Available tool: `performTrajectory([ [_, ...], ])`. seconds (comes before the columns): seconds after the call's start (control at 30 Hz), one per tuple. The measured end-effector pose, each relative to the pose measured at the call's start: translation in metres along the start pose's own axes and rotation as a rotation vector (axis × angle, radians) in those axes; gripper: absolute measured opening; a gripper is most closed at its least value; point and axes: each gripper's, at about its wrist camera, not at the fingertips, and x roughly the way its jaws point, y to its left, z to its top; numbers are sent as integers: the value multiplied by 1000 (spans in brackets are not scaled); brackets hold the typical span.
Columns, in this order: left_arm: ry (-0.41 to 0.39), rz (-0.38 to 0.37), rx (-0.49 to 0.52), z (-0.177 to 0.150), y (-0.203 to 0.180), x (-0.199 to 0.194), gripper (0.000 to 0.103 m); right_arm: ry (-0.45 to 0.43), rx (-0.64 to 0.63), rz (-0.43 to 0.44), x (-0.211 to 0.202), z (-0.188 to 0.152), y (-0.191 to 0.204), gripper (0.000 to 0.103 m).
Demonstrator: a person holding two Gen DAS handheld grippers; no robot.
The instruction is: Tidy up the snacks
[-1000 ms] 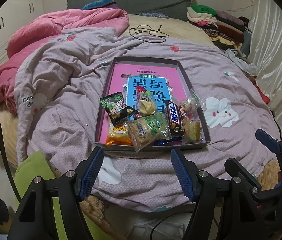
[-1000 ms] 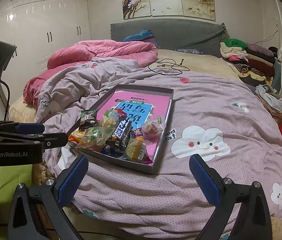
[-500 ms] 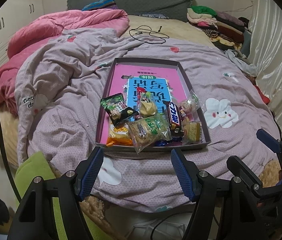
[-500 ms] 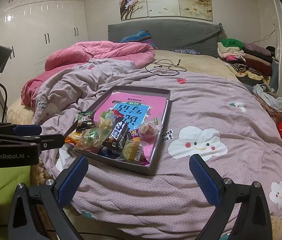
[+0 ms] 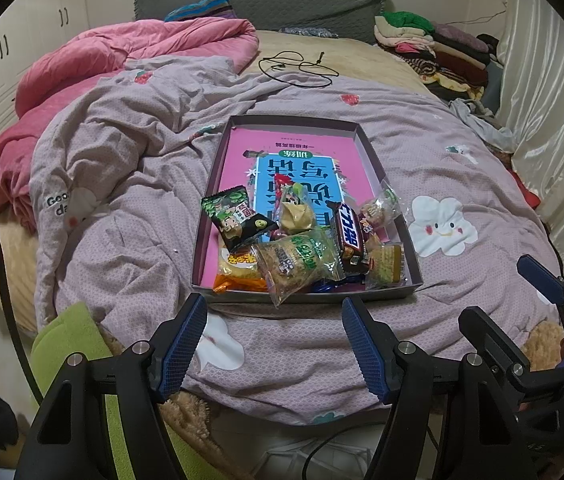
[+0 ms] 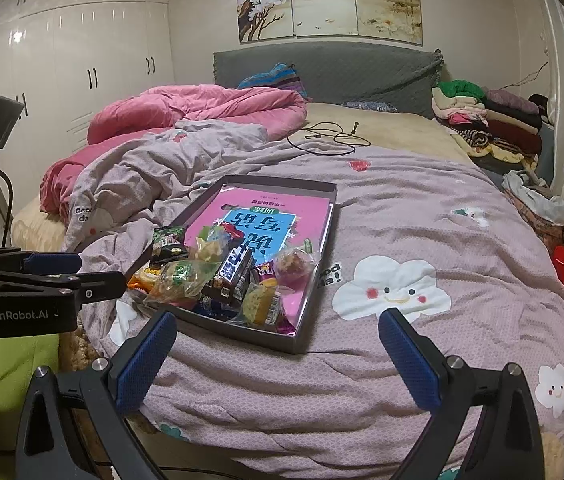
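Snacks (image 5: 301, 248) heaped in tray (image 5: 365, 136), left tool (image 5: 274, 344) released, right tool (image 6: 278, 356) released

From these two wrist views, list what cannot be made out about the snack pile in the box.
- Blue wrapper: left wrist view, buried under the green-printed clear pack; only a sliver shows.
- Orange packet: both views, mostly covered by that pack; its print is unreadable.
- Purple-wrapped snack: right wrist view, too small to identify.
- Box base under the pile: hidden in both views.
- Total snack count: overlapping packs prevent it.
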Motion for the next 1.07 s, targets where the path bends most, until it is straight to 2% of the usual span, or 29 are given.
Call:
performTrajectory([
  [0.8, 5, 0, -4, 0, 2, 4, 72, 3, 2, -4, -1, 1, -2, 102],
  [1.0, -19, -72, -52, 5, 12, 10, 72, 6, 25, -14, 6, -1, -11, 102],
  [1.07, -40, -66, -59, 10, 18, 13, 72, 23, 40, -41, 13, -2, -18, 102],
])
